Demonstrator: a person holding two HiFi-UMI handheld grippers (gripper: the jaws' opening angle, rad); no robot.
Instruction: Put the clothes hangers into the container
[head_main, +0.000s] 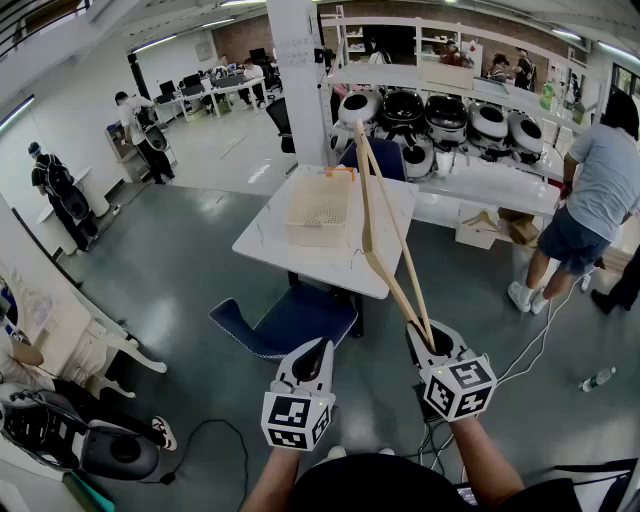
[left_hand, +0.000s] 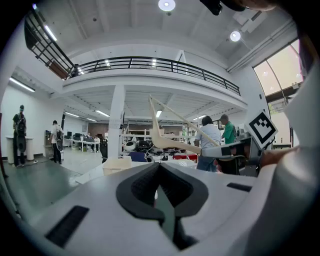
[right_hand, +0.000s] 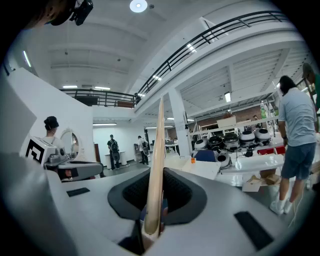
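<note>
A pale wooden clothes hanger (head_main: 382, 240) rises from my right gripper (head_main: 428, 343), which is shut on one end of it near the bottom of the head view. The hanger tilts up and forward over the white table (head_main: 270, 240). On that table stands the container, a cream plastic basket (head_main: 318, 208); I cannot see what lies inside it. In the right gripper view the hanger (right_hand: 157, 165) runs straight up out of the jaws. My left gripper (head_main: 318, 347) hovers beside the right one, shut with nothing in it. The left gripper view shows the hanger (left_hand: 167, 141) and the basket (left_hand: 117, 165) ahead.
A blue chair (head_main: 283, 320) stands at the table's near edge, between me and the basket. Behind the table is a long bench with several round cookers (head_main: 445, 120). A person (head_main: 590, 200) stands at the right. Cables and a bottle (head_main: 598, 378) lie on the floor.
</note>
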